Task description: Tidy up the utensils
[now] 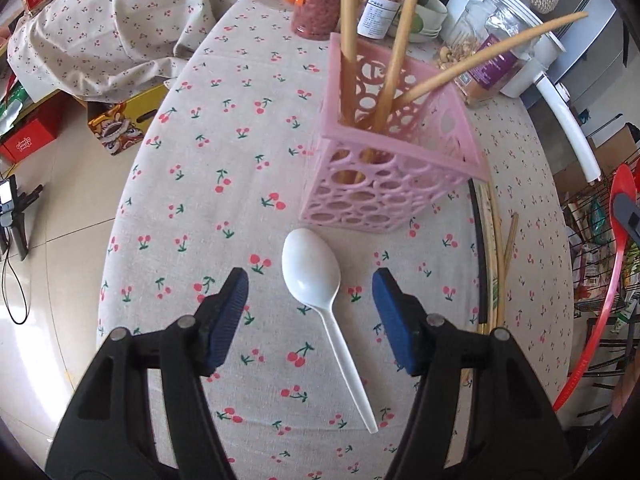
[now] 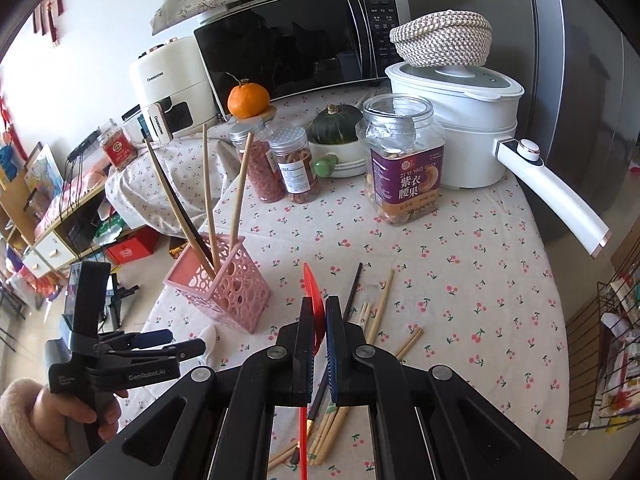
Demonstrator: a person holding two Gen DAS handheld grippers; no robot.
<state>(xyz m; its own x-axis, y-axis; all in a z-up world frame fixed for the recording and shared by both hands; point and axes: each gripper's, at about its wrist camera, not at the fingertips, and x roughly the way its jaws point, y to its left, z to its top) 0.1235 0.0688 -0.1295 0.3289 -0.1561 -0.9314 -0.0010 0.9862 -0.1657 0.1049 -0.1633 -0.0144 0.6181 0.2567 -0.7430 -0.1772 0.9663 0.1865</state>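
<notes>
A white plastic spoon (image 1: 316,284) lies on the cherry-print tablecloth, bowl toward a pink perforated holder (image 1: 384,168) that has several chopsticks (image 1: 394,52) standing in it. My left gripper (image 1: 310,280) is open, its blue pads on either side of the spoon's bowl, just above the cloth. My right gripper (image 2: 319,308) is shut on a red plastic spoon (image 2: 311,292), held edge-on above loose chopsticks (image 2: 378,312) on the table. The holder (image 2: 224,284) and the left gripper (image 2: 160,344) also show in the right wrist view. The red spoon (image 1: 616,248) shows at the right of the left wrist view.
Jars of dried goods (image 2: 404,160), a white cooker (image 2: 460,120) with a long handle, a squash in a bowl (image 2: 334,124), an orange (image 2: 248,98) and a microwave (image 2: 296,44) stand at the table's back. The table edge (image 1: 116,240) drops to the floor at left.
</notes>
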